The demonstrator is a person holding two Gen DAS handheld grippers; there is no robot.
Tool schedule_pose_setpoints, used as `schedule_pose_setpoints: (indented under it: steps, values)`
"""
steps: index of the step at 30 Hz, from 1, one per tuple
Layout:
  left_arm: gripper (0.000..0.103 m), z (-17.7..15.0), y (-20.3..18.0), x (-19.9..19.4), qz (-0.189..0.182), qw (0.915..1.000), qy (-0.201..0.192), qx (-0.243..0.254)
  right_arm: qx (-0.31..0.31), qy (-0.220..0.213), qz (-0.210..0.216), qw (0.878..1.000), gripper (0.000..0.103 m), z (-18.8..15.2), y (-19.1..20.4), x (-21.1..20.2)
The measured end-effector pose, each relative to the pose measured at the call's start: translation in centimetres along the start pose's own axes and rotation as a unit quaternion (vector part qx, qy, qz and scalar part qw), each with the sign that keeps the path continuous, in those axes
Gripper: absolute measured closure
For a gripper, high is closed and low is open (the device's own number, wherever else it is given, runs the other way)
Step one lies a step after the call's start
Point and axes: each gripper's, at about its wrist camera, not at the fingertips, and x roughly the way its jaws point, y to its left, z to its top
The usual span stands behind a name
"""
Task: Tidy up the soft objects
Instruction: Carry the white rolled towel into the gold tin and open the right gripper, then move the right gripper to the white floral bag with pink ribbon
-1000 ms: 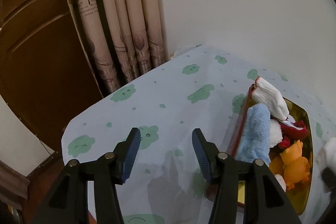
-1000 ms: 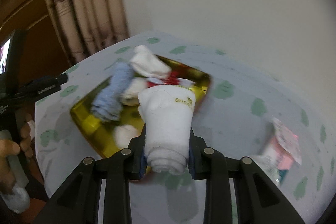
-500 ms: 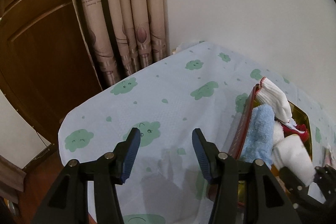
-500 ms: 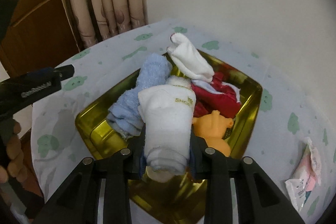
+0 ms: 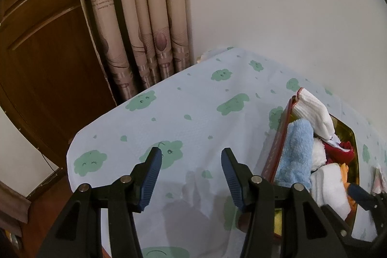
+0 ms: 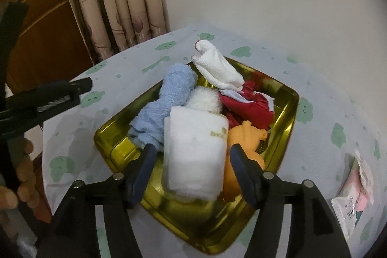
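A gold tray [image 6: 289,117] on the table holds a blue towel [image 6: 164,103], a white sock [image 6: 217,69], a red cloth [image 6: 249,105], an orange toy [image 6: 244,137] and a fluffy white cloth [image 6: 205,98]. My right gripper [image 6: 191,156] is open over the tray's near side. A rolled white towel [image 6: 196,154] sits between its fingers, apart from both, lying in the tray. My left gripper [image 5: 191,161] is open and empty above the tablecloth, left of the tray [image 5: 353,137]. The white towel also shows in the left wrist view [image 5: 329,185].
The table has a pale cloth with green cloud prints [image 5: 193,113]. A tissue packet [image 6: 355,195] lies right of the tray. Curtains [image 5: 135,16] and a wooden door [image 5: 36,52] stand behind the table's far left edge. A white wall is behind.
My right gripper carried the rolled white towel over the tray, then opened and let it go into the tray. My left gripper stayed open and almost still.
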Motion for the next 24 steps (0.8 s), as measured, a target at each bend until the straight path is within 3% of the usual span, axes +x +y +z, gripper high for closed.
schedule_pose_setpoints:
  steps: [7, 12, 18, 24]
  values:
    - [0.05, -0.1, -0.2, -0.3, -0.001, 1.0, -0.002, 0.002, 0.02, -0.02, 0.0, 1.0, 0.04, -1.3, -1.4, -3.3]
    - [0.05, -0.2, -0.5, -0.5, 0.001, 1.0, -0.005, 0.006, 0.036, -0.029, -0.026, 0.999, 0.04, -2.2, -4.0, -5.4]
    - [0.05, -0.3, -0.7, -0.7, 0.002, 0.9999, -0.01, 0.011, 0.075, -0.036, -0.089, 0.993, 0.039, -3.1, -9.8, -7.1]
    - [0.05, -0.4, -0.7, -0.8, 0.003, 0.9999, -0.011, 0.011, 0.131, -0.024, -0.158, 0.978, 0.031, -3.4, -17.3, -6.8]
